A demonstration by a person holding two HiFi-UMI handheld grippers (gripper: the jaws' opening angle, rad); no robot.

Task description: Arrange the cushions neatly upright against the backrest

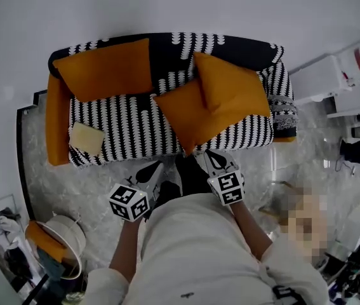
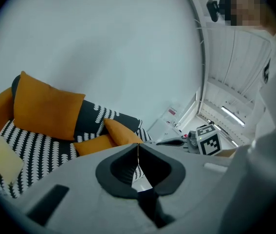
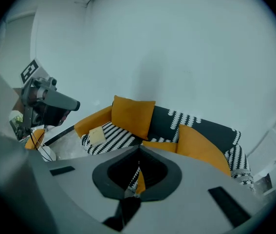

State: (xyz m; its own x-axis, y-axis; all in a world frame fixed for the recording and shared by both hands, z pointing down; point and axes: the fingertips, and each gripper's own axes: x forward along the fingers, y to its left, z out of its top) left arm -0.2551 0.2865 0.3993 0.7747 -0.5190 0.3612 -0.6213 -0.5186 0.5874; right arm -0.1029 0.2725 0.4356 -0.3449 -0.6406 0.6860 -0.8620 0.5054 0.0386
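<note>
Grey-bodied, the left hand-held gripper [image 1: 152, 169] and the right hand-held gripper [image 1: 207, 158] hang side by side over the marble floor [image 1: 59, 180], just in front of the sofa's front edge. Each has its jaws pressed together on nothing. Beyond them, on the black-and-white sofa [image 1: 135, 138], a flat orange cushion [image 1: 186, 116] lies near the seat's right front corner. A tilted orange cushion [image 1: 230, 84] rests partly on it, upper corner at the backrest [image 1: 173, 53]. A pale yellow square [image 1: 87, 138] lies at the seat's left front corner. Farthest back, an upright orange cushion [image 1: 110, 68] stands against the backrest's left end.
</note>
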